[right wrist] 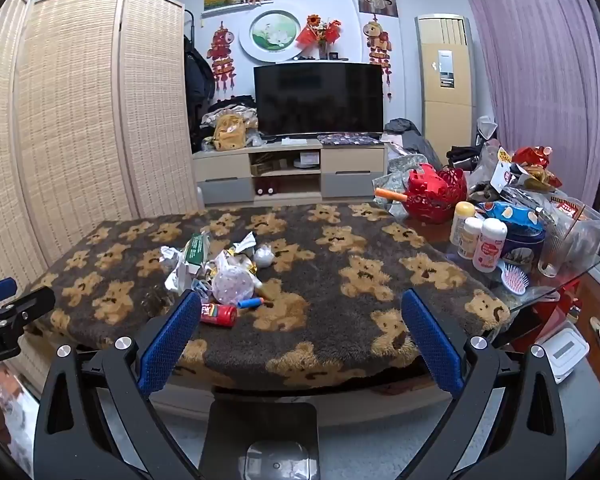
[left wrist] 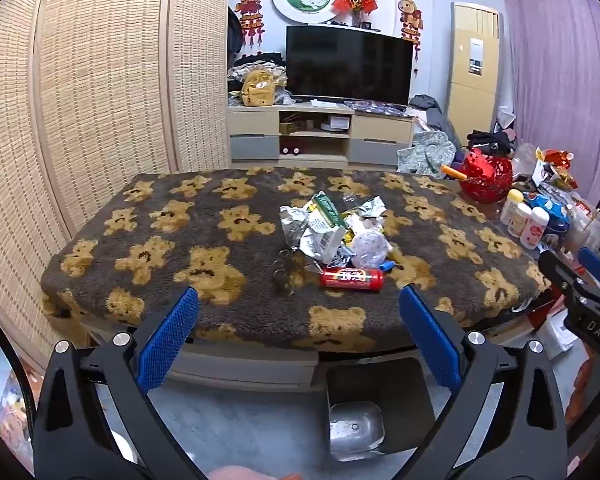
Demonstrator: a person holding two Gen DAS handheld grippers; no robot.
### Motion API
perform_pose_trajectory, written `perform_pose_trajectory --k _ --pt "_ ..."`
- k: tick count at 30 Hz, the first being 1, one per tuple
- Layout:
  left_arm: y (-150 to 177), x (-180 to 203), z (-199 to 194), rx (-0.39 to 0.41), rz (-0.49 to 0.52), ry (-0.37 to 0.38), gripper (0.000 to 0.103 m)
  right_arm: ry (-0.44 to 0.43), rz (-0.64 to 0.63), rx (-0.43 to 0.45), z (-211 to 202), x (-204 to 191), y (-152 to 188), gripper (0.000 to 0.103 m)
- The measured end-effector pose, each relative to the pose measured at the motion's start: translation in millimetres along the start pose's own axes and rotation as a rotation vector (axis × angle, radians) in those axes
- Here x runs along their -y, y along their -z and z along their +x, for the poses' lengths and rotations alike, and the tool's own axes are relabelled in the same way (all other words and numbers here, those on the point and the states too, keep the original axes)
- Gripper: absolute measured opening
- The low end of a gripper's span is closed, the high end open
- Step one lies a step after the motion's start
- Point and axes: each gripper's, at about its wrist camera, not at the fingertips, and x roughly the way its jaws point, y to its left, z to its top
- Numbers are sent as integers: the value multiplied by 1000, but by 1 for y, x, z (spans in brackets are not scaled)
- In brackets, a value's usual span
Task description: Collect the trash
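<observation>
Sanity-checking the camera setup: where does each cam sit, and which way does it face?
Left wrist: on the left gripper, angled down across the bear-print table cover toward the TV; its own blue jaws stand open, and the right gripper shows at the right edge.
Right wrist: on the right gripper, same heading, set further right; open jaws, left gripper at the left edge.
Shared: trash pile, red can, black bin below the table edge.

Trash pile (left wrist: pixel 332 228) mid-table on the blanket (left wrist: pixel 204 296), a can (left wrist: pixel 351 279) just near of it. Bottles (left wrist: pixel 524 218) and basket (left wrist: pixel 485 178) far right. Bin (left wrist: pixel 374 404) on the floor below the near edge, probably empty. Television (left wrist: pixel 348 66) beyond.
</observation>
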Motion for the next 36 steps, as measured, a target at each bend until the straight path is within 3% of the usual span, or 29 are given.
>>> perform_pose_trajectory --k 4,5,36 --pt "0 5 2 -3 2 -34 95 3 -6 -5 0 1 0 100" --pt "-1 -3 2 0 -39 29 95 3 -5 -5 0 2 0 100" --pt "-4 6 -14 24 -12 20 95 -3 14 -10 0 6 1 100"
